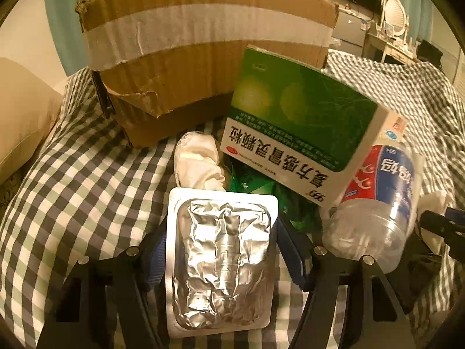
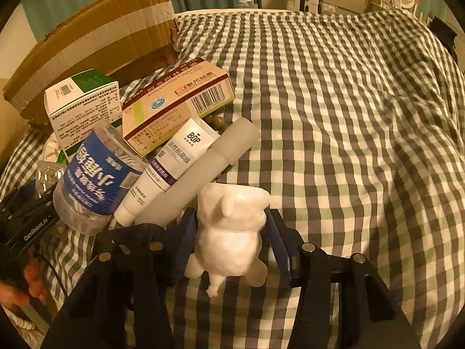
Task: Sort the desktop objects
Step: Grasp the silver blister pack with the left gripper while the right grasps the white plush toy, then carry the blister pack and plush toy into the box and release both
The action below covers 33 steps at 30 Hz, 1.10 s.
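Observation:
In the left wrist view my left gripper (image 1: 221, 232) is shut on a silver foil blister pack (image 1: 221, 261), held above the checked bedcover. Ahead lie a green medicine box (image 1: 299, 128), a clear bottle with a blue and red label (image 1: 377, 209), a white cloth (image 1: 197, 160) and green sachets (image 1: 252, 186). In the right wrist view my right gripper (image 2: 231, 229) is shut on a white animal figurine (image 2: 232, 229). To its left lie the bottle (image 2: 96, 177), a white tube (image 2: 171, 165), a frosted cylinder (image 2: 209, 171), a brown-edged medicine box (image 2: 177, 101) and the green and white box (image 2: 84, 107).
An open cardboard box (image 1: 203, 58) stands behind the pile; it also shows in the right wrist view (image 2: 96, 37). The checked bedcover (image 2: 348, 145) stretches to the right. A pillow (image 1: 23, 110) lies at the left. The left gripper's body (image 2: 26, 221) shows at the right wrist view's left edge.

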Tool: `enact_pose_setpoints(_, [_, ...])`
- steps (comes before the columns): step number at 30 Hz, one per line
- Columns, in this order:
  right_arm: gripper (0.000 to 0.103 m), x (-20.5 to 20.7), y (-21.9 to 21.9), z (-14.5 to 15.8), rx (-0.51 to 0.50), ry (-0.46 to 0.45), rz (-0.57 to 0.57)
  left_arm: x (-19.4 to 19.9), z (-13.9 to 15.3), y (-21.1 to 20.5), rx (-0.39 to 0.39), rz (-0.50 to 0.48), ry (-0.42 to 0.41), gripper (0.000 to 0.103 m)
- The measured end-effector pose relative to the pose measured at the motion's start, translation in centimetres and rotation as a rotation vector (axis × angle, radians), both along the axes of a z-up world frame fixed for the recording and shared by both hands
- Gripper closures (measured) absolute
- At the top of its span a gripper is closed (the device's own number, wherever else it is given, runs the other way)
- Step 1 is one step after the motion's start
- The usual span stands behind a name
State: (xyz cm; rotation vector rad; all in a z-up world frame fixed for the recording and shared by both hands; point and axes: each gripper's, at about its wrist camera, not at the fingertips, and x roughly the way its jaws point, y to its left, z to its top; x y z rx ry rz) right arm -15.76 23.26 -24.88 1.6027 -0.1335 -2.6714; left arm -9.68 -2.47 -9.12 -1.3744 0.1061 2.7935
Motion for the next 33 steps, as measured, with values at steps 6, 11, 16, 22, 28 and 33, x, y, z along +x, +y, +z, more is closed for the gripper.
enact_pose_setpoints(6, [0.054, 0.3, 0.1, 0.6, 0.006, 0.04, -0.006, 0.7, 2.2, -0.8, 0.085, 0.001, 0.063, 0.035])
enact_pose_setpoints(11, [0.054, 0.7, 0.1, 1.5, -0.006, 0.073, -0.001, 0.4, 2.7, -1.8, 0.126, 0.027, 0.077, 0.035])
enact_pose_setpoints(16, [0.054, 1.5, 0.0, 2.2, -0.008, 0.094, 0.011, 0.2, 2.8, -1.7, 0.114, 0.029, 0.08, 0.035])
enact_pose_setpoints(22, [0.054, 2.1, -0.2, 3.6, -0.037, 0.132, 0.034, 0.9, 3.7, -1.2, 0.111, 0.009, 0.096, 0.035])
enact_pose_setpoints(28, [0.054, 2.6, -0.8, 5.9, -0.113, 0.183, 0.066, 1.5, 7.1, -0.6, 0.131, -0.026, 0.154, 0.035])
enact_pose_setpoints(33, [0.054, 1.6, -2.7, 9.9, -0.162, 0.248, 0.117, 0.7, 11.8, 0.2, 0.155, -0.062, 0.228, 0.035])
